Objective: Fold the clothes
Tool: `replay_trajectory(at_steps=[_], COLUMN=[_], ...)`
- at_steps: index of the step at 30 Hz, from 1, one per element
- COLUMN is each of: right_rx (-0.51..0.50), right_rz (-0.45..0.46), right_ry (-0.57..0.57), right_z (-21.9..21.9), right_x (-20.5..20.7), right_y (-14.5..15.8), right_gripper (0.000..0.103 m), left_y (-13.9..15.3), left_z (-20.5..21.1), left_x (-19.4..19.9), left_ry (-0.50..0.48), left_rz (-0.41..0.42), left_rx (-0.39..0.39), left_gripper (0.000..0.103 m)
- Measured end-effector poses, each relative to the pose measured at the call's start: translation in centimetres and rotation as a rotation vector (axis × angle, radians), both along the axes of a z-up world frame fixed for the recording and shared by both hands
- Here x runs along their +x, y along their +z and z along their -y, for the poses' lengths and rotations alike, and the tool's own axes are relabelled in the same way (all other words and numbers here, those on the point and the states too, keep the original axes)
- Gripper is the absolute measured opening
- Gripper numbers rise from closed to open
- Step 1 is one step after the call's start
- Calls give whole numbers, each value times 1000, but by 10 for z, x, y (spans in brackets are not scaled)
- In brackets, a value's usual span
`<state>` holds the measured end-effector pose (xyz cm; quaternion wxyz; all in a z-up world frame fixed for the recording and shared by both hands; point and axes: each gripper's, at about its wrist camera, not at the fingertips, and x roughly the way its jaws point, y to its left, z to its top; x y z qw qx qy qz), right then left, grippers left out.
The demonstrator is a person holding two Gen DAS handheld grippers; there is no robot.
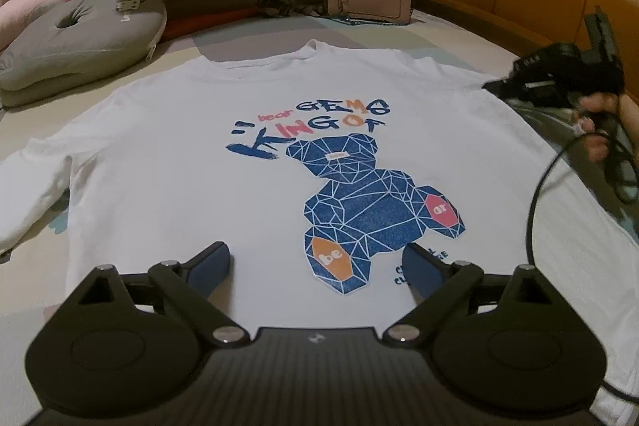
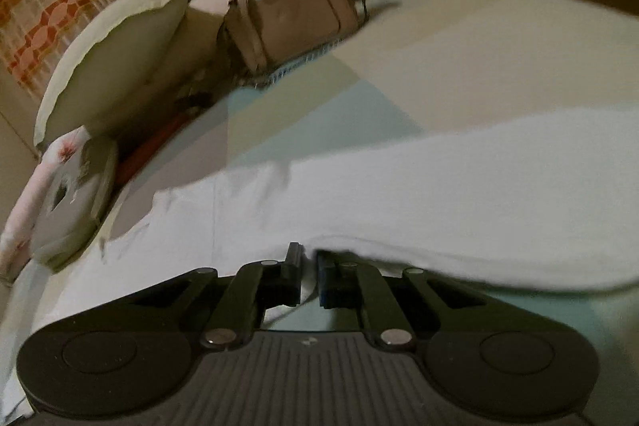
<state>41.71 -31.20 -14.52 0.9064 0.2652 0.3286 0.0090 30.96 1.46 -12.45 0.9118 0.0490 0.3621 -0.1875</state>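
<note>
Across the pale patchwork bedspread (image 1: 431, 26), a white long-sleeved cotton shirt with a blue bear print (image 1: 247, 162) lies flat, collar away, its 2 sleeves reaching out sideways. Its right sleeve (image 2: 459, 194) runs crosswise before the right gripper (image 2: 308, 258), whose jaws are pinched narrow on the sleeve's near edge. Over the hem, the left gripper (image 1: 315, 266) hovers wide, empty.
</note>
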Motion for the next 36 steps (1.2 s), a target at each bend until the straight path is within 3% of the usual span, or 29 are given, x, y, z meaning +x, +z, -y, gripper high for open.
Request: replay_trajectory(at_steps=[3, 5, 9, 12, 13, 14, 21, 25, 29, 33, 36], right_rx=[-5, -3, 126, 181, 132, 80, -183, -306, -188, -20, -38], right_rz=[-13, -28, -33, -69, -79, -89, -117, -79, -50, -79, -70], right_ry=[10, 23, 103, 164, 168, 171, 213, 241, 173, 35, -54], right_z=[1, 0, -5, -13, -19, -24, -49, -57, -24, 27, 64], right_x=[0, -4, -34, -40, -41, -42, -72, -86, -81, -84, -107], right_y=[3, 5, 9, 3, 3, 3, 16, 33, 43, 36, 39], right_gripper=[13, 26, 41, 40, 35, 8, 4, 20, 33, 34, 35], left_y=[0, 0, 0, 0, 0, 0, 2, 3, 3, 2, 8], left_z=[0, 0, 1, 0, 0, -1, -1, -1, 0, -1, 2], left_x=[0, 0, -1, 0, 0, 0, 0, -2, -2, -1, -6], left_ry=[-2, -2, -1, -1, -2, -2, -3, -1, -5, -4, -11], left_rz=[2, 1, 2, 1, 1, 0, -12, -13, -13, -16, 1], left_rx=[0, -1, 5, 3, 1, 0, 8, 12, 12, 3, -17], left_gripper=[94, 94, 94, 94, 94, 94, 94, 94, 94, 94, 93])
